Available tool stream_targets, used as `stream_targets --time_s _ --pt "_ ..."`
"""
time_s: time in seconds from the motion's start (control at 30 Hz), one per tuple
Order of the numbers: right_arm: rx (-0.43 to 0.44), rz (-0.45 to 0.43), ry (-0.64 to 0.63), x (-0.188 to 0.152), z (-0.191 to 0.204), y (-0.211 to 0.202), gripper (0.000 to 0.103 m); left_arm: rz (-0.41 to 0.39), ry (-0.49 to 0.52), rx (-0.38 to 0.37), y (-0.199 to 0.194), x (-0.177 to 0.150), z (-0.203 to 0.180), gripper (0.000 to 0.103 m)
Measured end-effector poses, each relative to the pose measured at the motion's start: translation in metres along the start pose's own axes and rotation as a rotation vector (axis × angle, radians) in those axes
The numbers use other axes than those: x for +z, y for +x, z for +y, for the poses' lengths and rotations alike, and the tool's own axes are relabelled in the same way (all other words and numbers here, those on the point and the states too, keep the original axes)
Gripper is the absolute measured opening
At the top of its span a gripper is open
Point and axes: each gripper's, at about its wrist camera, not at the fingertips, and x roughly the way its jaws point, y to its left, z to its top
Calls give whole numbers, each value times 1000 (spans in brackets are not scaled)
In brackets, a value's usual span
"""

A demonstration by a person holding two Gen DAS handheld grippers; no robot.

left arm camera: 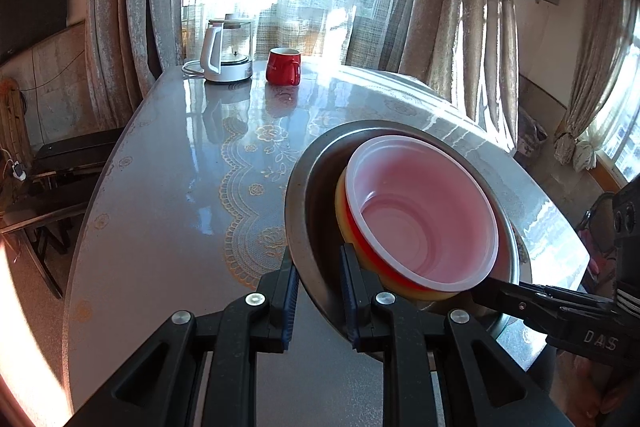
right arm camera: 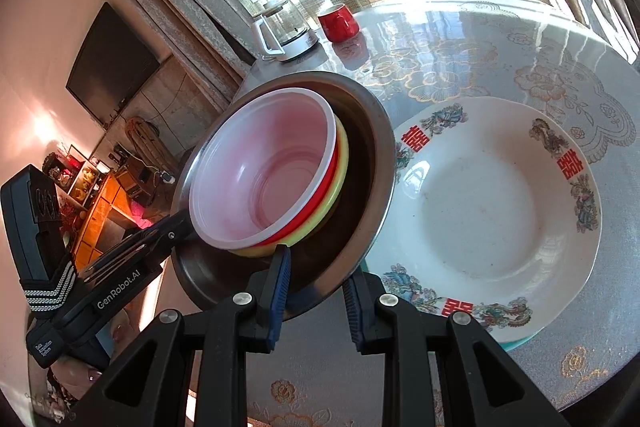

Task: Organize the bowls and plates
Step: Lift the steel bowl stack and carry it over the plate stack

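steel bowl (left arm camera: pixel 308 227) | tilted, mouth up | left gripper (left arm camera: pixel 318 297), right gripper (right arm camera: pixel 316 297) clamp rim

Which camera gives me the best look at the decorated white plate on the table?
The right wrist view: the decorated white plate lies almost whole on the table, just beyond the lifted steel bowl. The left wrist view shows none of it; the steel bowl fills that side.

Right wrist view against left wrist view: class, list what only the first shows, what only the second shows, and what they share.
Only the right wrist view: the white patterned plate on the table, a dark wall screen. Only the left wrist view: a dark bench beside the table. Both: the metal bowl holding nested plastic bowls, clamped by both grippers, the kettle, the red mug.
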Motion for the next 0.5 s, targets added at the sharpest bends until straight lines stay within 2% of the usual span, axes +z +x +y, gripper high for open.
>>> stream_targets --time_s 0.27,0.5 --pt "-58 -76 46 -1 -28 -38 25 -12 51 -79 14 14 -44 20" --pt "-133 -116 96 -6 -59 -64 26 17 88 -139 34 14 -79 21"
